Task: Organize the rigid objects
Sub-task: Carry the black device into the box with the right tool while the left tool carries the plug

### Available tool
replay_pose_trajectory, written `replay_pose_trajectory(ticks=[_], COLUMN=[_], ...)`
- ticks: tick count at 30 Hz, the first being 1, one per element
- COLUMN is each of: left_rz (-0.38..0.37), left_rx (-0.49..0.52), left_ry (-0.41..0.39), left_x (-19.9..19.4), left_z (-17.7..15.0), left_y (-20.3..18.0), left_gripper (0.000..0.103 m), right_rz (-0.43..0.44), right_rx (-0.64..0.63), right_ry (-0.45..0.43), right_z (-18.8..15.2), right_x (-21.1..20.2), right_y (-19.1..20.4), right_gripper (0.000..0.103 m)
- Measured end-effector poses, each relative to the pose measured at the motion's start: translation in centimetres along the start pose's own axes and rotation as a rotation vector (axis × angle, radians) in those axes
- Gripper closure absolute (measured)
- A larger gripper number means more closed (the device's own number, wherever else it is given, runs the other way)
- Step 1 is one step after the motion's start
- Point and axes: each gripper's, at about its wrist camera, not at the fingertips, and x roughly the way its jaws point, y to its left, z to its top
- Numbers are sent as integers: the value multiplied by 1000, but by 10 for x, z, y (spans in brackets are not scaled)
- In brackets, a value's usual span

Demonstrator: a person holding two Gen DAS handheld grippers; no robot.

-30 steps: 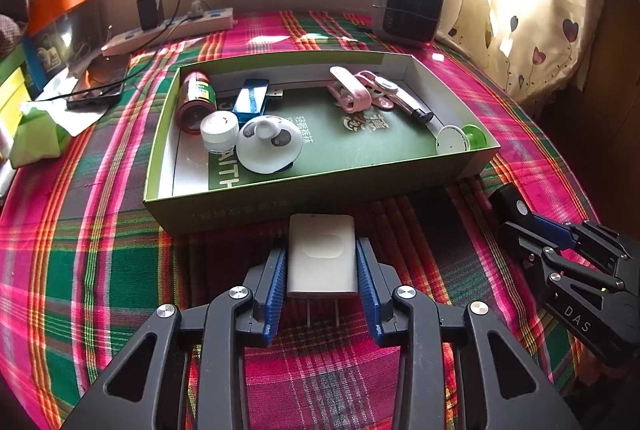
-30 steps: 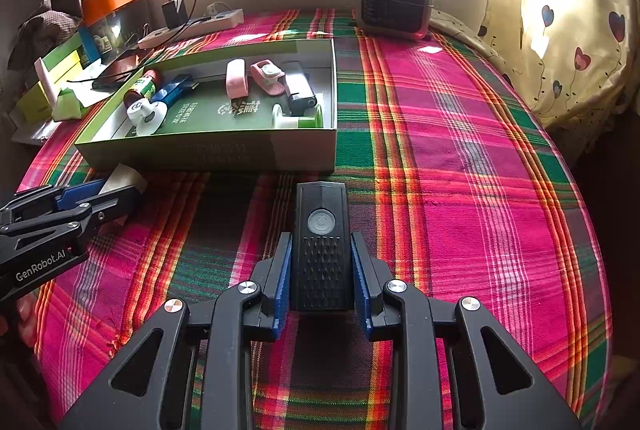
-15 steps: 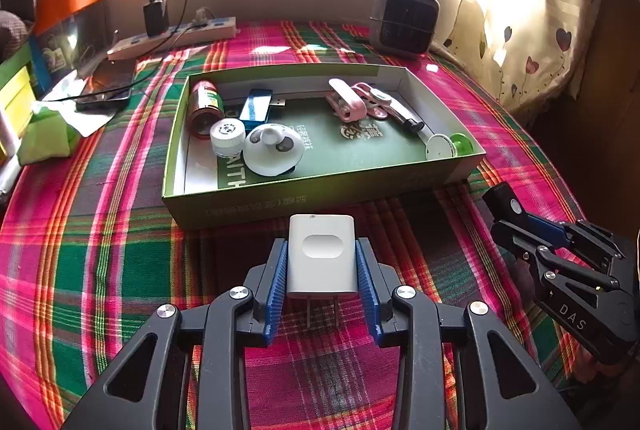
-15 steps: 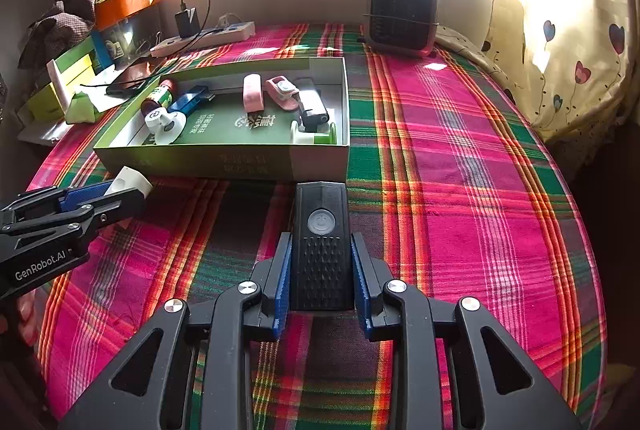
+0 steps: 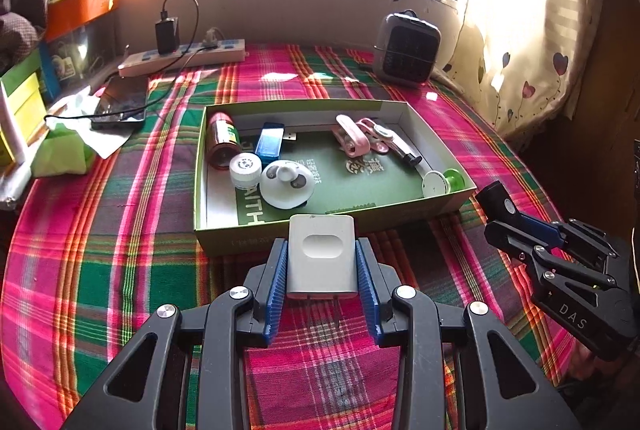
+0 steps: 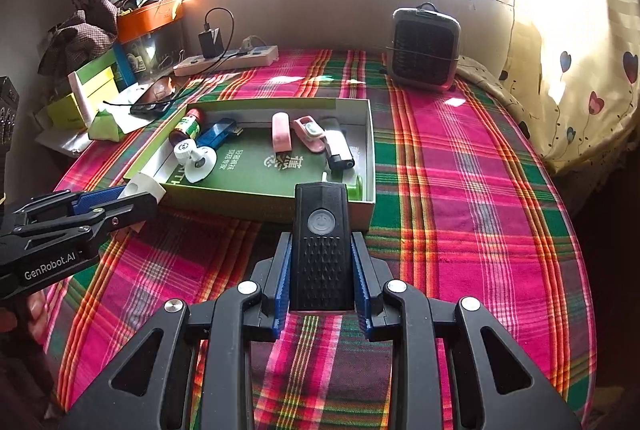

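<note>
Clamping a white charger [image 5: 321,257], the left gripper [image 5: 322,280] hovers just short of the green box [image 5: 448,203]; the right gripper [image 6: 321,284] pinches one black remote [image 6: 321,245] alongside. Inside the box: two pink clips [image 5: 352,139], one red bottle [image 5: 220,138]. One heater [image 5: 406,47] sits beyond.

Both cameras sit behind their own fingers, above the plaid bed [image 5: 120,250], facing the window wall. The left view looks at the near long wall of the green box [image 5: 280,234] from close by; the right view sits off that box's near right corner [image 6: 370,207]. Both share the box, the heater [image 6: 424,49] and each other's gripper.
</note>
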Motion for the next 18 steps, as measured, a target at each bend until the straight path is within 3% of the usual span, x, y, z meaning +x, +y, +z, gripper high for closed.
replay_pose_trajectory(ticks=[18], left_rz=[29], left_rx=[-57], left_ry=[-13], left_x=[16], left_z=[31], left_y=[29], left_gripper=[71], right_rz=[98], right_rx=[-15], right_ry=[36], right_z=[57], right_x=[48], right_y=[15], right_gripper=[75])
